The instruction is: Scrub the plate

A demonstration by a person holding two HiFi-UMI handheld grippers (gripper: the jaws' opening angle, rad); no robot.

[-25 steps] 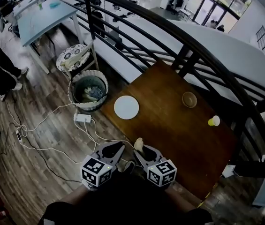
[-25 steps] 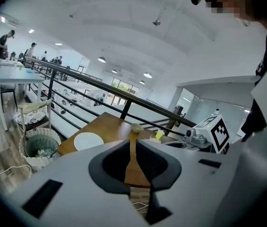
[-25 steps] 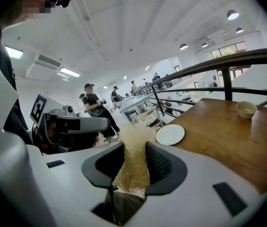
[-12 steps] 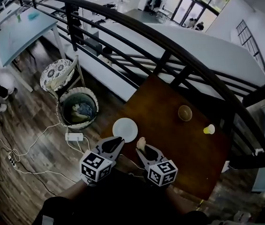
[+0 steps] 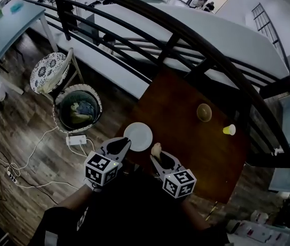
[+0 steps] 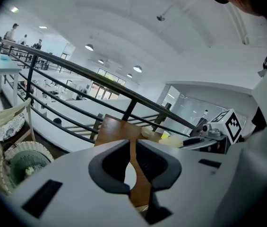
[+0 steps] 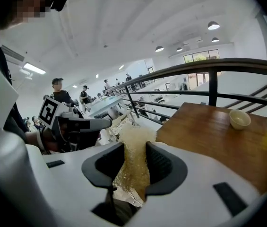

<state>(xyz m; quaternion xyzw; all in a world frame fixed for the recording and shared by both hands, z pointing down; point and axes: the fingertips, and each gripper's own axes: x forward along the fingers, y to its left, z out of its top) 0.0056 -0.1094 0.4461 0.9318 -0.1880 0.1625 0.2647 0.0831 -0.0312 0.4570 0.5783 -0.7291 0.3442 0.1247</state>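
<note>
A white plate (image 5: pixel 138 136) lies at the near left corner of the brown table (image 5: pixel 186 137). My left gripper (image 5: pixel 119 145) is shut and empty, its tip at the plate's near left rim. Through the narrow slit of the left gripper (image 6: pixel 132 148) a sliver of the plate (image 6: pixel 129 176) shows. My right gripper (image 5: pixel 157 157) is shut on a yellowish sponge (image 5: pixel 156 149) just right of the plate's near edge. In the right gripper view the sponge (image 7: pixel 135 136) sticks out between the pads of the right gripper (image 7: pixel 134 149).
A tan bowl (image 5: pixel 204 112) and a yellow cup (image 5: pixel 229 130) stand farther back on the table. A black railing (image 5: pixel 186 40) runs behind it. Left of the table are a wicker basket (image 5: pixel 77 109), a patterned chair (image 5: pixel 50 70) and cables with a power strip (image 5: pixel 76 139).
The table and plate have come closer in the head view. Both grippers have moved forward to the plate's near edge, the right one still with the sponge.
</note>
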